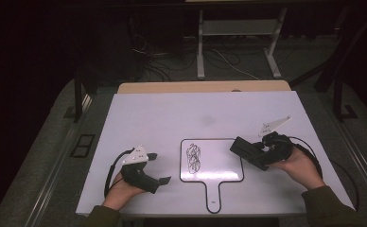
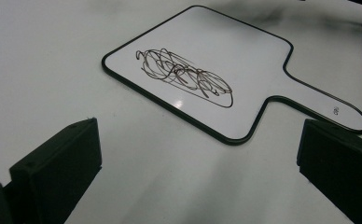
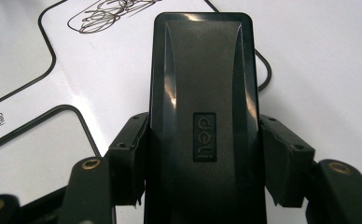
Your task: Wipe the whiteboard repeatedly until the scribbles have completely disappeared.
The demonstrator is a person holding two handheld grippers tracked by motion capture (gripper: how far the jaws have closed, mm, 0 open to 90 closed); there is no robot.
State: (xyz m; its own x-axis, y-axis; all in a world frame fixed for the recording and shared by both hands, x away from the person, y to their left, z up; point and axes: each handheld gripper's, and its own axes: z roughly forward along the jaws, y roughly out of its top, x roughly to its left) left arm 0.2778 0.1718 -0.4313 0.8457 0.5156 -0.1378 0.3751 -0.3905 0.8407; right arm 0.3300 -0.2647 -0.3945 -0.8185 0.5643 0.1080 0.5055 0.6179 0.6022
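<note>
Right claw (image 3: 202, 154) pinching black eraser (image 3: 200, 93) by its sides, felt down, just R of the paddle whiteboard (image 1: 219, 156) w/ scribble (image 1: 193, 158), prob. to wipe it. Left claw (image 1: 157, 168) spread, idle on tabletop (image 1: 172, 113).

Bright white table (image 1: 162, 118), dark dim surroundings; glare streaks on the black eraser (image 3: 202, 93).

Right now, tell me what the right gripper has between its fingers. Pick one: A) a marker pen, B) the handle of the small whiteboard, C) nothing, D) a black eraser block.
D: in the right gripper view the right gripper has its fingers pressed on both sides of a black eraser block, held over the small whiteboard with its scribble.
</note>
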